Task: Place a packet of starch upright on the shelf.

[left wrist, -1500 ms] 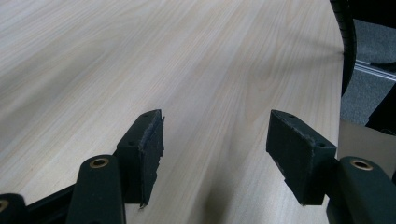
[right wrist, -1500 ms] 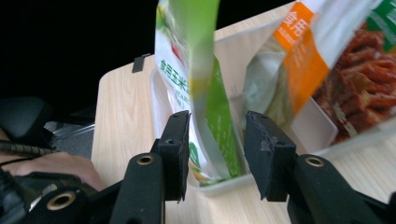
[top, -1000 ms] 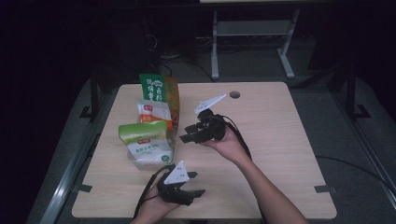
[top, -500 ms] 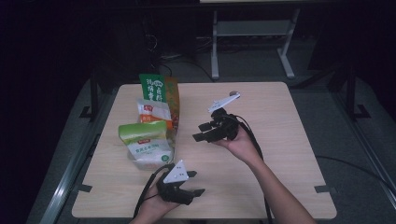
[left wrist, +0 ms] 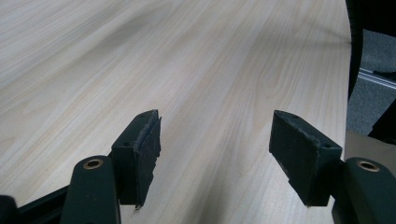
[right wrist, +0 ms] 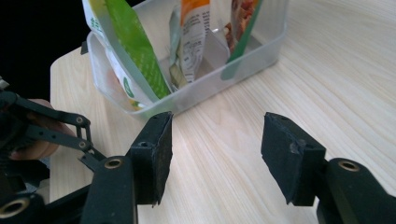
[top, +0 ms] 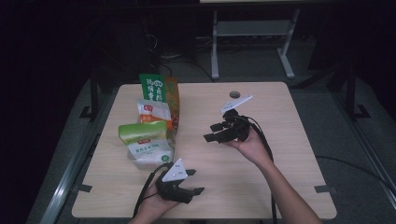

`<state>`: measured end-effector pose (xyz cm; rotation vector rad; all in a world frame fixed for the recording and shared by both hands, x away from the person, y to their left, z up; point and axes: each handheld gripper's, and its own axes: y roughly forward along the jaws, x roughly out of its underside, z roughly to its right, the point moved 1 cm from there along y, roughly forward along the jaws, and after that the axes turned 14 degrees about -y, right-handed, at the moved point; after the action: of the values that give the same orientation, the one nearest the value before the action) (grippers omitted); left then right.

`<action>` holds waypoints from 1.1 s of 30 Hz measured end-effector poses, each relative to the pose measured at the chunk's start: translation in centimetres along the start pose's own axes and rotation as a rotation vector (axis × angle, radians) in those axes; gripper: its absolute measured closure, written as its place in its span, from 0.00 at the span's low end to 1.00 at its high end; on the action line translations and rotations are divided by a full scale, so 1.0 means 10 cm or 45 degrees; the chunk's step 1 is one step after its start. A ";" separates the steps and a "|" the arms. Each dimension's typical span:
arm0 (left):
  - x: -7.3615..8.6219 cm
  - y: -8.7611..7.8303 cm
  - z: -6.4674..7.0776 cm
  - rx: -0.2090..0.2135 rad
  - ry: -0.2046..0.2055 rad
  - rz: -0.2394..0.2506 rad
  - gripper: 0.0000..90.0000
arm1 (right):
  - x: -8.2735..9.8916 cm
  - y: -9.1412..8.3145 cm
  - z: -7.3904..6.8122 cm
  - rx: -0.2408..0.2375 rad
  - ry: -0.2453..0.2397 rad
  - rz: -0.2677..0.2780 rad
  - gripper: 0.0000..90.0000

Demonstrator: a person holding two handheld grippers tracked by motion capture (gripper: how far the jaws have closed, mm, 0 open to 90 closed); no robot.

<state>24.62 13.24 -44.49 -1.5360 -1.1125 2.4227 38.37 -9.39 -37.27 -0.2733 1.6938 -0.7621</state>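
We hold our right gripper above the middle of the table, its jaws turned toward the clear plastic bin at the table's left side. The jaws have just been opening and stand wide with nothing between them. The bin holds the food pouches upright: a green-topped pouch nearest us, an orange-and-white pouch behind it, and a tall green pouch at the back. Standing like that, their top edges are free to pinch. Our left gripper rests low near the table's front edge, jaws well apart and empty, pointing over bare wood, clear of the right hand's path.
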 end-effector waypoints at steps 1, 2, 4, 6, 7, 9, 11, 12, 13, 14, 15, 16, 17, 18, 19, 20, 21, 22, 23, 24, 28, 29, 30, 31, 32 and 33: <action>0.00 0.00 0.00 0.001 -0.002 -0.001 0.37 | 0.02 -0.01 0.01 0.002 0.006 -0.003 0.47; 0.00 0.00 0.00 0.002 -0.002 -0.001 0.37 | 0.03 -0.02 0.01 0.007 0.013 -0.006 0.46; 0.00 0.00 0.00 0.002 0.001 -0.002 0.37 | 0.06 -0.05 0.02 0.015 0.018 -0.012 0.46; 0.00 0.01 0.00 0.001 0.007 -0.001 0.37 | 0.09 -0.08 0.03 0.018 0.024 -0.027 0.45; 0.00 0.01 0.00 0.002 0.006 0.003 0.37 | 0.10 -0.09 0.03 0.020 0.024 -0.027 0.45; 0.00 0.01 0.00 0.004 0.002 0.005 0.37 | 0.12 -0.13 0.04 0.029 0.035 -0.029 0.45; 0.00 0.01 0.00 0.002 0.001 0.003 0.36 | 0.13 -0.16 0.05 0.040 0.038 -0.021 0.45; 0.00 0.01 0.00 0.002 0.003 0.006 0.36 | 0.14 -0.18 0.05 0.044 0.036 -0.016 0.45; 0.00 0.01 0.00 0.002 0.001 0.007 0.36 | 0.15 -0.20 0.05 0.047 0.039 -0.016 0.45; 0.00 0.00 0.00 0.000 0.004 0.008 0.36 | 0.16 -0.22 0.06 0.052 0.041 -0.019 0.45; -0.01 0.00 -0.01 -0.001 0.005 0.009 0.36 | 0.17 -0.23 0.06 0.053 0.044 -0.020 0.45; -0.01 0.00 -0.01 -0.002 0.003 0.010 0.36 | 0.18 -0.25 0.06 0.055 0.046 -0.021 0.45; -0.01 0.00 -0.01 -0.003 0.001 0.012 0.35 | 0.19 -0.27 0.07 0.063 0.047 -0.018 0.45; -0.01 0.00 -0.01 -0.003 0.003 0.010 0.35 | 0.21 -0.30 0.07 0.071 0.054 -0.015 0.45; -0.01 0.00 -0.01 -0.002 0.003 0.011 0.35 | 0.23 -0.31 0.07 0.075 0.053 -0.013 0.45; -0.01 0.00 -0.01 -0.003 0.001 0.010 0.35 | 0.24 -0.33 0.07 0.078 0.066 -0.017 0.45; -0.01 0.00 -0.01 -0.003 0.003 0.008 0.35 | 0.27 -0.35 0.07 0.081 0.077 -0.023 0.45; -0.01 0.00 -0.01 -0.003 0.003 0.008 0.35 | 0.29 -0.36 0.08 0.085 0.082 -0.022 0.45; -0.01 -0.01 -0.01 -0.006 0.003 0.002 0.35 | 0.32 -0.38 0.08 0.088 0.078 -0.018 0.45; -0.01 -0.01 -0.02 -0.006 0.003 0.002 0.35 | 0.34 -0.39 0.09 0.092 0.086 -0.018 0.45; -0.01 -0.01 -0.02 -0.010 -0.001 0.005 0.34 | 0.44 -0.46 0.10 0.107 0.106 -0.028 0.44; -0.01 -0.01 -0.02 -0.009 0.000 0.003 0.34 | 0.46 -0.47 0.10 0.108 0.114 -0.031 0.44; -0.01 -0.01 -0.02 -0.009 -0.001 0.003 0.34 | 0.49 -0.50 0.10 0.113 0.108 -0.023 0.44; -0.01 -0.01 -0.02 -0.009 -0.002 0.004 0.34 | 0.50 -0.51 0.10 0.117 0.110 -0.025 0.44; -0.01 -0.01 -0.03 -0.009 -0.002 0.004 0.34 | 0.52 -0.53 0.10 0.118 0.121 -0.030 0.43; -0.01 -0.01 -0.02 -0.011 0.000 0.006 0.34 | 0.54 -0.54 0.10 0.123 0.124 -0.029 0.43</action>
<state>24.85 13.41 -44.38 -1.5422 -1.1220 2.4243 36.69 -16.84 -38.30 -0.1913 1.7415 -0.8836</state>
